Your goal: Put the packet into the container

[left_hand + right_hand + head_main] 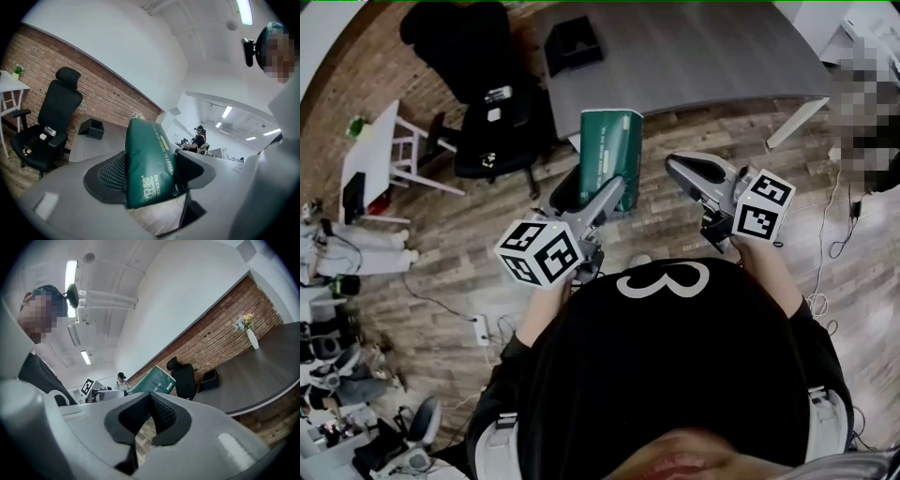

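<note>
A green packet (pixel 611 155) stands upright in the air, and my left gripper (pixel 614 190) is shut on its lower end. In the left gripper view the packet (pixel 147 161) fills the gap between both pads of the left gripper (pixel 151 171), which press on its sides. My right gripper (pixel 677 167) is held just right of the packet, apart from it. Its jaws (pixel 151 397) meet at the tips with nothing between them. The black open container (pixel 574 42) sits on the grey table (pixel 703 56) beyond the packet. It also shows as the container (pixel 92 129) in the left gripper view.
A black office chair (pixel 487 112) stands left of the table, on the wood floor. A white side table (pixel 375 155) is at the far left. A power strip (pixel 480 328) and cables lie on the floor. Another person (pixel 197 139) sits in the far room.
</note>
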